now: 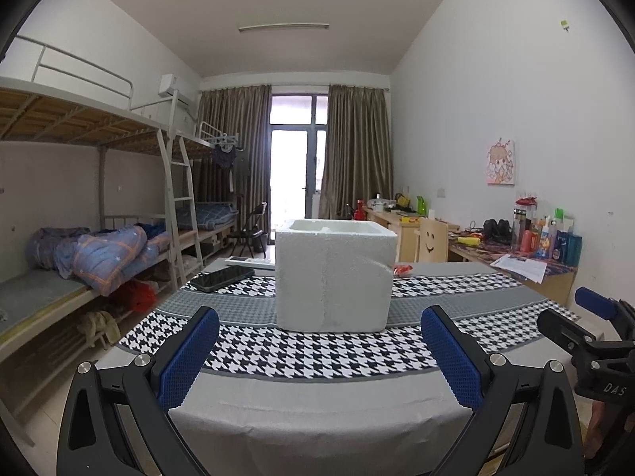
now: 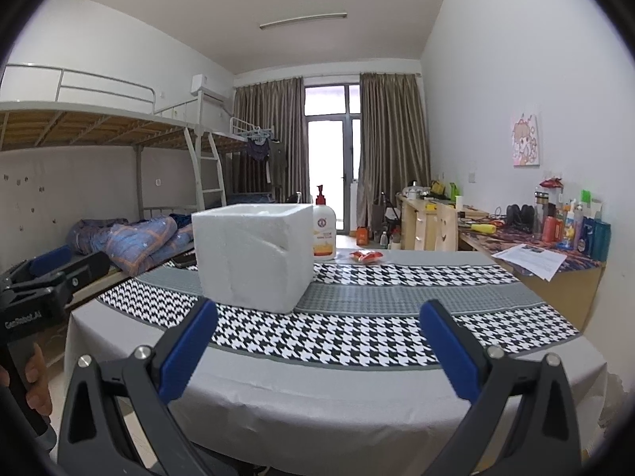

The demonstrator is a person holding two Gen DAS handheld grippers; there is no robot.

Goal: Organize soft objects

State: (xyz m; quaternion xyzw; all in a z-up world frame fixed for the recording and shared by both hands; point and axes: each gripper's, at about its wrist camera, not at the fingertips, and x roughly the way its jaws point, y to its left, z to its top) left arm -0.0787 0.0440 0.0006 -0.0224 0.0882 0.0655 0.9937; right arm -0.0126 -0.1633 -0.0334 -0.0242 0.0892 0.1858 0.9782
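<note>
A white foam box point(image 1: 335, 275) stands open-topped on the houndstooth cloth point(image 1: 309, 351) of the table; its inside is hidden. From the right wrist view the foam box point(image 2: 254, 256) sits left of centre. A small red packet point(image 2: 367, 256) lies behind it to the right; the red packet point(image 1: 403, 269) peeks past the box's right side. My left gripper point(image 1: 319, 323) hovers open before the box, nothing between its blue pads. My right gripper point(image 2: 319, 317) is open too, above the near table edge, empty.
A pump bottle point(image 2: 324, 228) stands behind the box. A black phone point(image 1: 222, 277) and a white remote point(image 1: 242, 260) lie at the table's far left. Bunk beds point(image 1: 79, 246) line the left wall. A cluttered desk point(image 2: 555, 238) runs along the right wall.
</note>
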